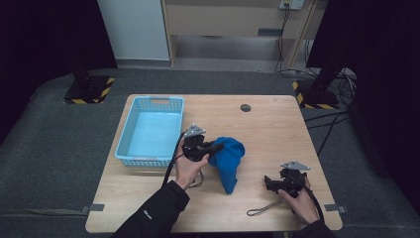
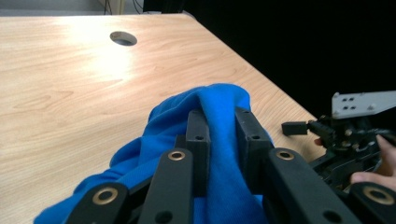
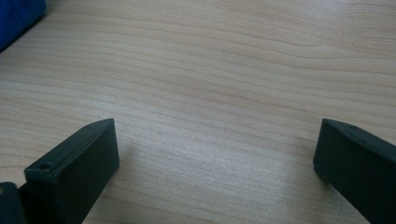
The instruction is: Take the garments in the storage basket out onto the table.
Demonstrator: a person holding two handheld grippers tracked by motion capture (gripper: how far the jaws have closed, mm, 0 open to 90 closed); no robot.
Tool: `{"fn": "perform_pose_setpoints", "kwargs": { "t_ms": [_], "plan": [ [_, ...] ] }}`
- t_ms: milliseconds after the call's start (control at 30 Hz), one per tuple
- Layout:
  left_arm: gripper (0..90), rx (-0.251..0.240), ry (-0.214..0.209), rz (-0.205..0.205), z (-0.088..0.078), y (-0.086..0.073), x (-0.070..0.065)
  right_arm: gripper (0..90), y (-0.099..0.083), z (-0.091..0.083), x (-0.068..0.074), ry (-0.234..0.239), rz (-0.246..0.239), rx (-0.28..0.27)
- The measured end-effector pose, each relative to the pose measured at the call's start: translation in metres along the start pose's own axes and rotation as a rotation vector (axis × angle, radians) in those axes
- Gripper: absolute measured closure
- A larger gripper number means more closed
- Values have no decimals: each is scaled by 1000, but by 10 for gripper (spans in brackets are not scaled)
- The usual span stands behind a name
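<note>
Near the middle of the wooden table [image 1: 277, 129], a blue cloth [image 1: 229, 158] is seen, bunched, just right of the light blue basket [image 1: 151, 131]. A ridge of the cloth is pinched between the jaws of the left gripper [image 2: 223, 122]; fabric is pressed against both inner faces and spills below and to the left of them. The right gripper [image 1: 267, 182] is held low over bare wood near the table's right front, well apart from the cloth, its jaws spread wide with nothing between. A thin dark cord loop [image 1: 261, 208] is noted at the front edge.
</note>
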State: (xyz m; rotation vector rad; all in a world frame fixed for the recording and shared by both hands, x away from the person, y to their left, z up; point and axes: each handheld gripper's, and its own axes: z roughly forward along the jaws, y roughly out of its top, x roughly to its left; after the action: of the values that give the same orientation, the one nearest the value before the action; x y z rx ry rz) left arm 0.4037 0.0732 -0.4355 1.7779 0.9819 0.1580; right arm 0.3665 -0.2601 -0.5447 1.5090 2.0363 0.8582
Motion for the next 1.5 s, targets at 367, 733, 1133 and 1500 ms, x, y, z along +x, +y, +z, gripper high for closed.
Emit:
{"fn": "perform_pose_setpoints", "kwargs": {
  "t_ms": [367,733,1133,1500],
  "plan": [
    [739,76,23,14,20,-20,2,4,0,0,0,0,0,0],
    [691,143,35,36,35,-34,-1,4,0,0,0,0,0,0],
    [581,196,53,50,43,-49,2,4,0,0,0,0,0,0],
    [284,198,67,48,38,-45,5,4,0,0,0,0,0,0]
  ]
}}
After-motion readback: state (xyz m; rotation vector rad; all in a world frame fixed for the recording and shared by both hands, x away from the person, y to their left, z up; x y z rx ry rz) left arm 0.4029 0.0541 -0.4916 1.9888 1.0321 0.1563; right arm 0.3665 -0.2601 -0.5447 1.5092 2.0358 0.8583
